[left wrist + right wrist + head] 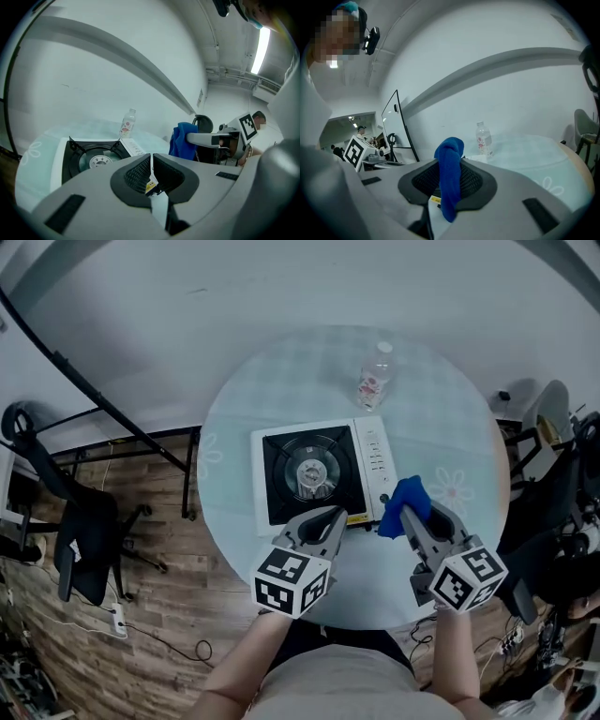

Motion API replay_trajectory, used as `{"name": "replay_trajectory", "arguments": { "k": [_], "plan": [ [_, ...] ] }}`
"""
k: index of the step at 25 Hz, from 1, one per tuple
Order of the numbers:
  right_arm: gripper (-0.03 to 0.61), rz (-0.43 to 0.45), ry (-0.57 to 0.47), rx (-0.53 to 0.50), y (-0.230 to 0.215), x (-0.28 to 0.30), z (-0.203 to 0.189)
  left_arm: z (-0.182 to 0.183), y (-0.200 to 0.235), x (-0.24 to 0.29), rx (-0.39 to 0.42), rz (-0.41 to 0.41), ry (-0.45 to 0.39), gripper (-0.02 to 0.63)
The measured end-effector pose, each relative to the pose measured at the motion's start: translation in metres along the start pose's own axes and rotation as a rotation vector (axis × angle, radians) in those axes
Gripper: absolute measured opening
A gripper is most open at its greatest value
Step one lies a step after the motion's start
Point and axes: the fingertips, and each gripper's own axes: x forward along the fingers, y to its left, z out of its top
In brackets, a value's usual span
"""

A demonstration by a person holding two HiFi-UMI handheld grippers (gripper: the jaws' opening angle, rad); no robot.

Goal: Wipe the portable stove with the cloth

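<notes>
- The left gripper [325,519] is clenched: in the left gripper view its jaws [151,158] meet along a thin seam with nothing between them.
- Its tips sit at the near edge of the portable stove [319,470]. Whether they touch it cannot be told.
- Ahead of the left jaws and a little to their left lies the stove's black burner top [93,157].
- The right gripper [413,523] is clamped on the blue cloth [406,502], just beside the stove's near right corner.
- In the right gripper view the cloth [450,152] stands up between the pads as a bunched fold and hangs down over their inner end.
- A clear bottle [375,378] stands upright on the round table [450,409], beyond the stove and well ahead of both grippers.
</notes>
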Motion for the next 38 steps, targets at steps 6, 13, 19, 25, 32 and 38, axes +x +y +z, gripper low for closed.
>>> {"name": "replay_trajectory", "arguments": {
  "k": [6, 13, 19, 25, 32, 38],
  "plan": [
    [0.101, 0.001, 0.033, -0.006, -0.035, 0.019, 0.006, 0.004, 0.008, 0.030, -0.019, 0.009, 0.021, 0.034],
    [0.101, 0.022, 0.059, -0.026, -0.065, 0.055, 0.017, 0.008, 0.027, 0.049, -0.073, 0.060, 0.021, 0.032],
    [0.101, 0.053, 0.083, -0.045, -0.079, 0.087, 0.021, 0.008, 0.042, 0.064, -0.117, 0.094, 0.027, 0.032],
    [0.101, 0.070, 0.111, -0.068, -0.091, 0.115, 0.015, 0.007, 0.056, 0.074, -0.155, 0.129, 0.021, 0.034],
    [0.101, 0.083, 0.141, -0.071, -0.107, 0.142, 0.007, 0.004, 0.066, 0.084, -0.186, 0.168, 0.050, 0.032],
    [0.101, 0.092, 0.165, -0.135, -0.115, 0.168, 0.005, 0.009, 0.078, 0.085, -0.193, 0.200, 0.044, 0.032]
  ]
}}
